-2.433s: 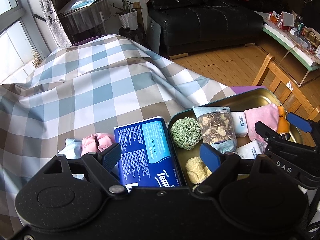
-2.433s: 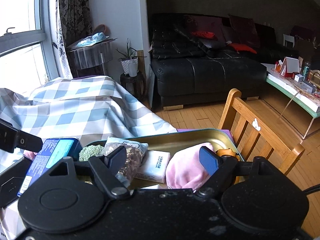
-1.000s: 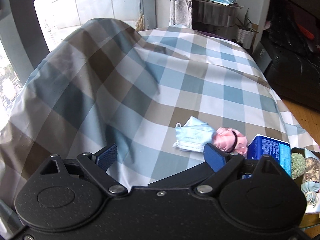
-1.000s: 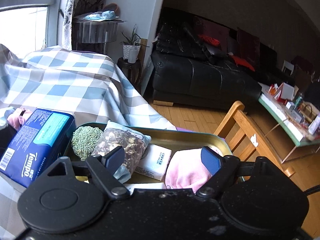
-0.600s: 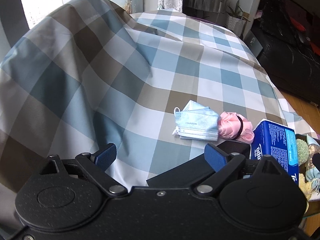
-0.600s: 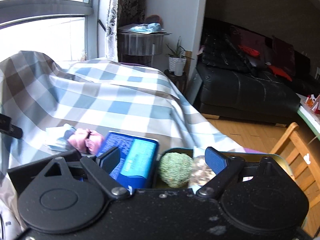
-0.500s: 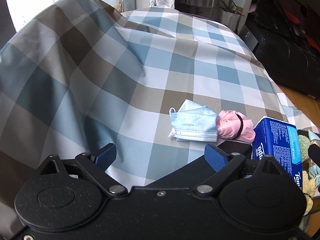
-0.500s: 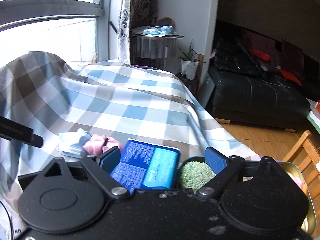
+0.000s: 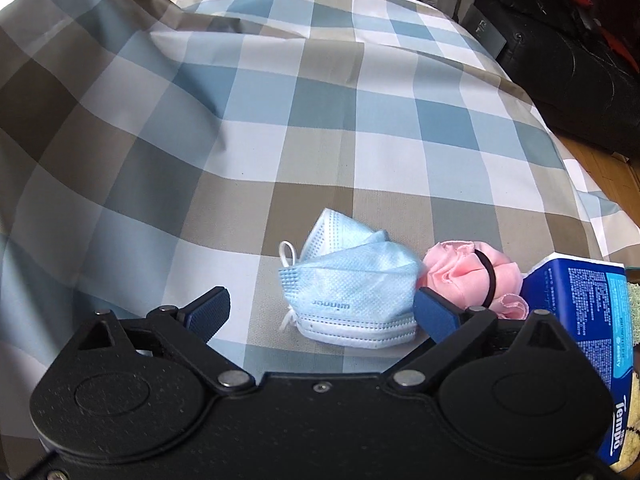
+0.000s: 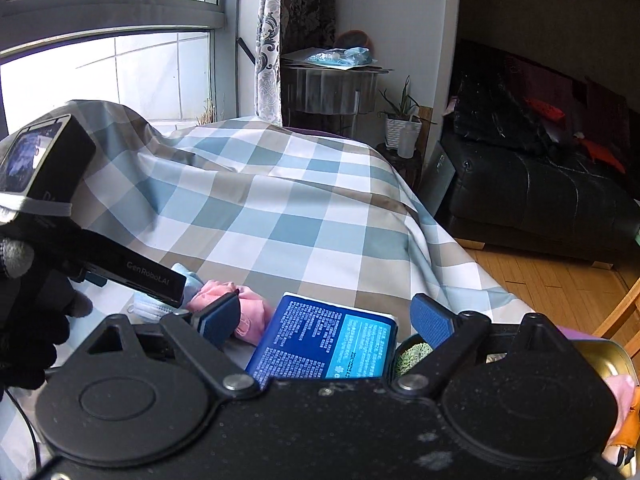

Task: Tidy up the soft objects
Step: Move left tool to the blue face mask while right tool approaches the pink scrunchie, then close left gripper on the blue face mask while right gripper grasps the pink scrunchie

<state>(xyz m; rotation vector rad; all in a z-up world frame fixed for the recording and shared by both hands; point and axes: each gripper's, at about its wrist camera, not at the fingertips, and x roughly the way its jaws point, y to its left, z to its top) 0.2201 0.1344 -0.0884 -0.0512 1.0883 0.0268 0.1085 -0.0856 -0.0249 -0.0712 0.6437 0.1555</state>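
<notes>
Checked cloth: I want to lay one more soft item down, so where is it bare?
The checked cloth lies bare beyond and left of the face mask, up to the raised fold by the window. It is crowded along the near right: mask, pink scrunchie, blue tissue pack, then the gold tray, packed side by side.

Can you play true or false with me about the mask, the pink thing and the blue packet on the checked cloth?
1. The blue face mask lies on the checked cloth. True.
2. The pink scrunchie is inside the gold tray. False: it lies on the cloth, between mask and blue tissue packet.
3. The left gripper squeezes the mask. False: its jaws are open, holding nothing.
4. The right gripper is open. True.
</notes>
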